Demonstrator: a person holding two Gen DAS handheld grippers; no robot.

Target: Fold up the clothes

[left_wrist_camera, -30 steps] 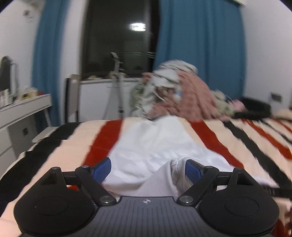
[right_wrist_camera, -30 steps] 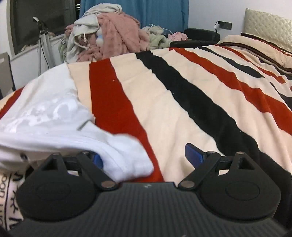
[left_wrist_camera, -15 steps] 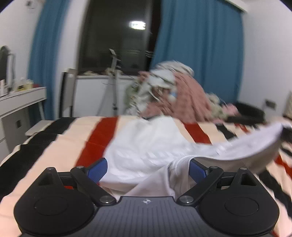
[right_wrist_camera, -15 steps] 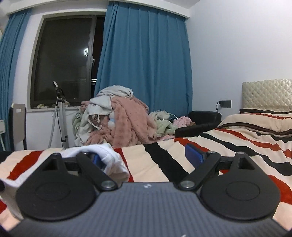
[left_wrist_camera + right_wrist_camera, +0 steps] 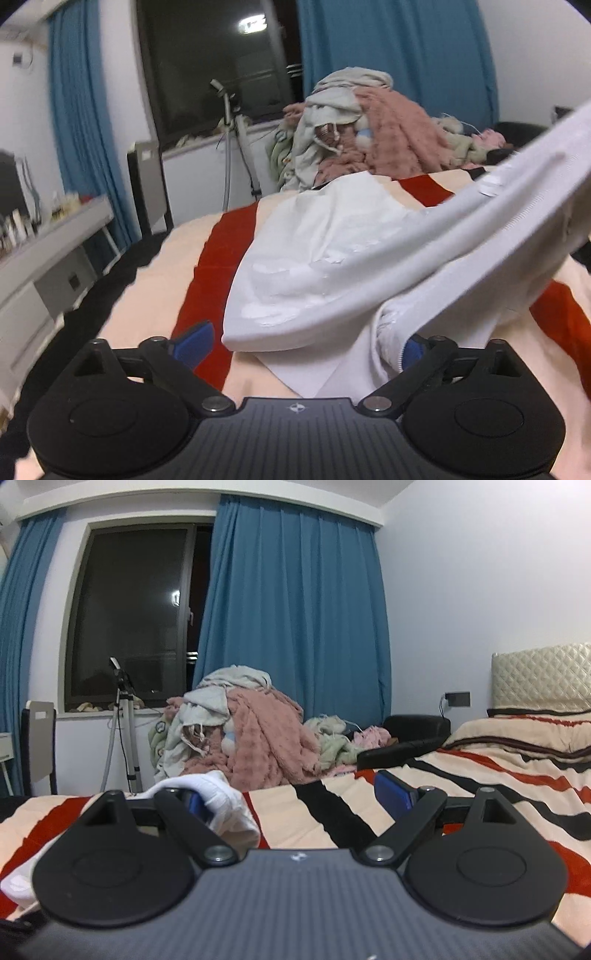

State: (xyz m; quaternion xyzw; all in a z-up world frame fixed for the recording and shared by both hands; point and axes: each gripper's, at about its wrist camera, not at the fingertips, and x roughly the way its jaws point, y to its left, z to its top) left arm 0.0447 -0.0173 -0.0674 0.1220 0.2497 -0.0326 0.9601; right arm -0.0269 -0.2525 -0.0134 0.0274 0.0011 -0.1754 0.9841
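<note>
A white garment (image 5: 332, 251) lies spread on the striped bed (image 5: 177, 266). One part of it is lifted and stretches up to the right edge of the left wrist view. My left gripper (image 5: 299, 341) is open just above the bed, with white cloth bunched against its right finger (image 5: 412, 349). My right gripper (image 5: 295, 799) is open and raised above the bed, with a fold of the white garment (image 5: 225, 805) draped over its left finger (image 5: 194, 803).
A pile of pink and grey clothes (image 5: 251, 731) sits at the far side of the bed below the blue curtain (image 5: 288, 620). A tripod (image 5: 123, 731) and chair (image 5: 38, 746) stand by the window. A desk (image 5: 48, 254) is on the left. A headboard (image 5: 543, 675) is at the right.
My right gripper has risen from the bed and carries the garment's edge up with it. In the left wrist view the cloth now stretches higher to the right. My left gripper stayed low.
</note>
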